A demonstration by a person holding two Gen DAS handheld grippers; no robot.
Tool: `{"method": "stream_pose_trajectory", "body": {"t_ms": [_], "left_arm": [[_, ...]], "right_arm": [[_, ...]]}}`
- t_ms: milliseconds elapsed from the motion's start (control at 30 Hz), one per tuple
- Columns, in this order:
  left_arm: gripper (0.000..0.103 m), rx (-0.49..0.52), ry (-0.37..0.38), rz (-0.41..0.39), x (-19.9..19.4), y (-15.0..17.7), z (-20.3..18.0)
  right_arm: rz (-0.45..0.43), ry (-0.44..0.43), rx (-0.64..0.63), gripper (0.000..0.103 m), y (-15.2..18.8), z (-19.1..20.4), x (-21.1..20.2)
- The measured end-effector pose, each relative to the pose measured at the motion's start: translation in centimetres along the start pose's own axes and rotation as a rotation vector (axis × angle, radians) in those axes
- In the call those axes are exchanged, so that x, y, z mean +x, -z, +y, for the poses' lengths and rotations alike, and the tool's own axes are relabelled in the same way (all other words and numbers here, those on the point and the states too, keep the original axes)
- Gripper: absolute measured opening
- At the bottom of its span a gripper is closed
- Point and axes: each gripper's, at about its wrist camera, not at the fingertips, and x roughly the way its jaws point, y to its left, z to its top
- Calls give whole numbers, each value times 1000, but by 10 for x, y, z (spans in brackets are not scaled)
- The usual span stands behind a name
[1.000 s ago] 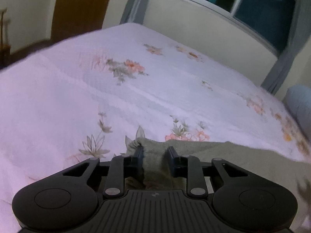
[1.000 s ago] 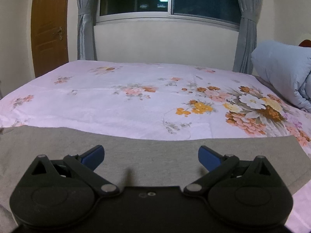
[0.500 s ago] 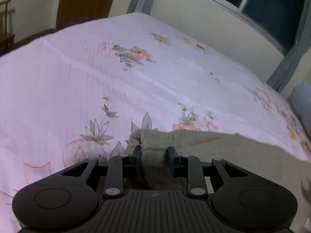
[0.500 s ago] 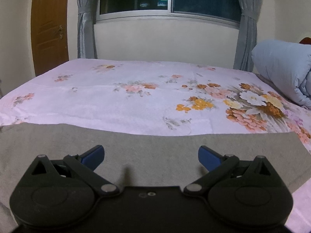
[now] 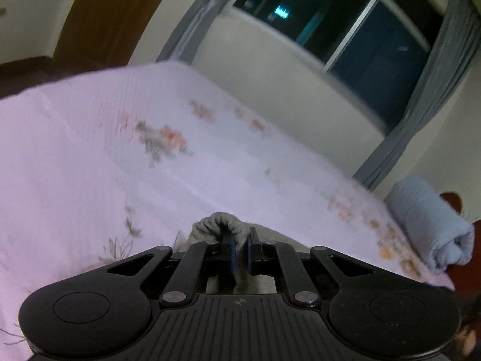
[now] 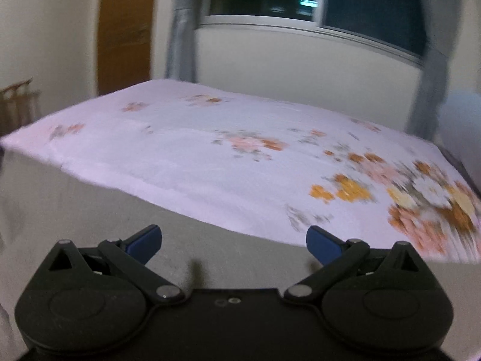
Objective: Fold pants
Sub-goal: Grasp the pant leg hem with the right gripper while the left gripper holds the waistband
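The grey pants [image 6: 90, 210] lie spread across the near part of the bed in the right wrist view. My right gripper [image 6: 233, 240] is open above them, blue fingertips wide apart, holding nothing. In the left wrist view my left gripper [image 5: 240, 251] is shut on a bunched fold of the pants [image 5: 222, 225], and the fold is lifted above the pink floral bedsheet [image 5: 90, 150]. The rest of the pants trails down behind the left gripper and is mostly hidden.
The bed with the pink floral sheet [image 6: 240, 156] fills both views. A rolled light-blue duvet [image 5: 430, 225] lies at the bed's right end. A window with grey curtains [image 6: 183, 30] and a brown door [image 6: 126, 30] stand behind the bed.
My left gripper has closed tighter on the pants fold and lifted it up off the sheet. My right gripper has swung to the left and tilted, still open over the pants.
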Motion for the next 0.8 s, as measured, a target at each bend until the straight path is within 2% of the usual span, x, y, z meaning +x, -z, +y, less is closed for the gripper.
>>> {"method": "stream_pose_trajectory", "body": {"t_ms": [167,400,600,800], "left_arm": [[7,13,69,-82,-29,-5,-12],[7,1,110,-167,-52,-3,-8],[7,10,97,-156,-49,-4,-10],[7,28,84,-121,-48,-7,-12]], "right_arm": [[24,-97,-96,86,-3,2,18],[85,-147,-211,76,1,-6,40],[97,-198,-245,69,6,-11,49],[130,-270,-361,67,-3,-10,61]]}}
